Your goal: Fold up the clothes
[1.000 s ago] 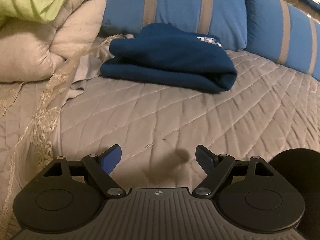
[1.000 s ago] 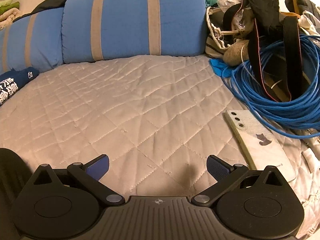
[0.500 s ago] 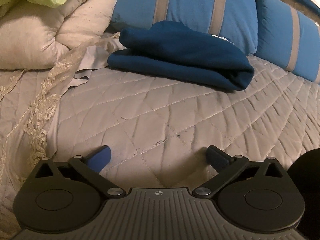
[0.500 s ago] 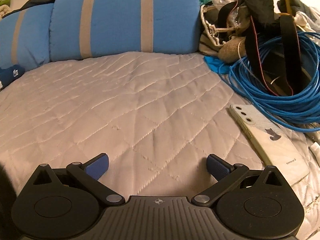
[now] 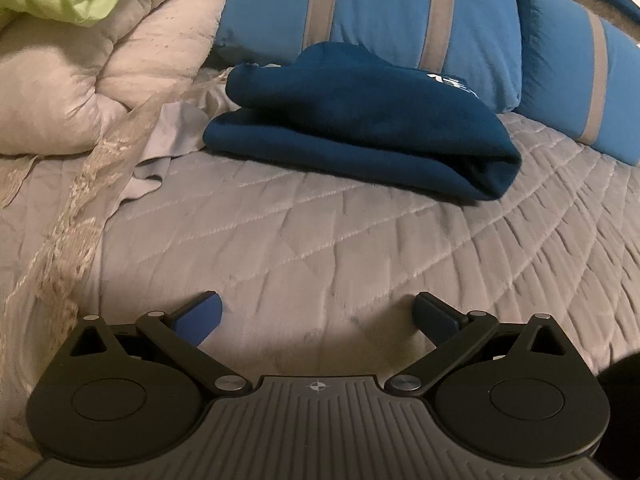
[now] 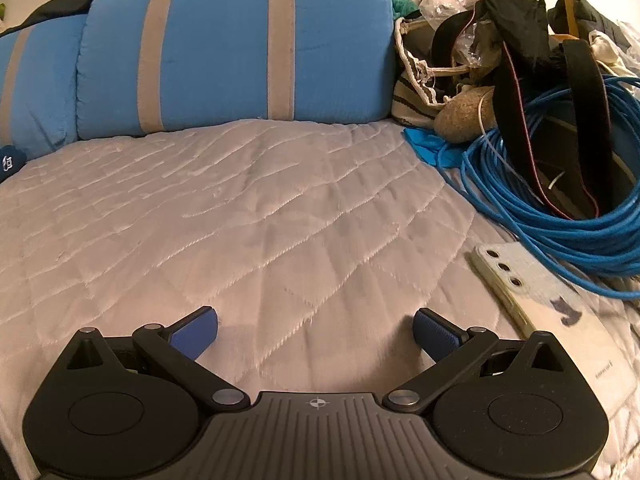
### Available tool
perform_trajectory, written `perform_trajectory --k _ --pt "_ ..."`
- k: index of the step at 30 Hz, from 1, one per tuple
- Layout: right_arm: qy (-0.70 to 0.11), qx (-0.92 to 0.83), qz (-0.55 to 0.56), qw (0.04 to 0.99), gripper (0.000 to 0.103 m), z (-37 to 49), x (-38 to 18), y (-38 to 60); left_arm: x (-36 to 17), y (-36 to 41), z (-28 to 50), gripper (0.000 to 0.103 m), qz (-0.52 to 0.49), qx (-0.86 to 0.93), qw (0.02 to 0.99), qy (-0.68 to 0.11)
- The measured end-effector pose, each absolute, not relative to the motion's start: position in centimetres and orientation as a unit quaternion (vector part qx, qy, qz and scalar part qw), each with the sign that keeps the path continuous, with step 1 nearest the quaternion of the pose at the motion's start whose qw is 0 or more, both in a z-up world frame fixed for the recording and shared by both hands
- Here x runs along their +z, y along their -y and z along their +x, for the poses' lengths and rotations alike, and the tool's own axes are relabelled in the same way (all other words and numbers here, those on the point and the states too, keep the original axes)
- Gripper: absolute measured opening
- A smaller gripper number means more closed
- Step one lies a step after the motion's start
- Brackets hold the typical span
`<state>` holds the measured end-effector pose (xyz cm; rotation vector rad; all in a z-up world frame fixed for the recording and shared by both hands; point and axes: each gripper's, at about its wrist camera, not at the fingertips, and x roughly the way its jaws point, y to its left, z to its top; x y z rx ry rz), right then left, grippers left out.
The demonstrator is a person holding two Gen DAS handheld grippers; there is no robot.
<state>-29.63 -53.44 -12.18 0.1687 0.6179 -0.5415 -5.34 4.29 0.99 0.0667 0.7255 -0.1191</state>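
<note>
Blue sweater (image 5: 360,128) lies folded on the bed (image 5: 320,240) by the striped pillows (image 5: 380,12) | your left gripper (image 5: 318,316) and right gripper (image 6: 316,330) have fingers wide apart, holding nothing | this fold looks done; no other clothes to fold show near you.

Folded navy garment (image 5: 360,128) — quilted bedspread (image 5: 320,240)

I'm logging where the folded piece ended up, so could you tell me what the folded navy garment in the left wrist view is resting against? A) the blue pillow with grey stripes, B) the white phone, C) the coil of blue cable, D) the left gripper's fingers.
A: the folded navy garment lies on the quilted bedspread with its far edge against the striped blue pillow, well clear of the open, empty left gripper.
</note>
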Motion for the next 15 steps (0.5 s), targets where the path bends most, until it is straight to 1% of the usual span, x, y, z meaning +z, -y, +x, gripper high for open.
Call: perform_trajectory --k 6,15 --pt "-0.306 -0.252 0.093 0.914 0.103 -28.1 -11.7 54.9 1.1 -3.0 -3.2 0.103 0.058 -0.081 0.933 -0.347" --pt "-0.307 -0.254 0.103 0.911 0.103 -25.7 -11.6 56.3 0.5 -1.1 0.5 0.103 0.068 -0.088 0.933 -0.343"
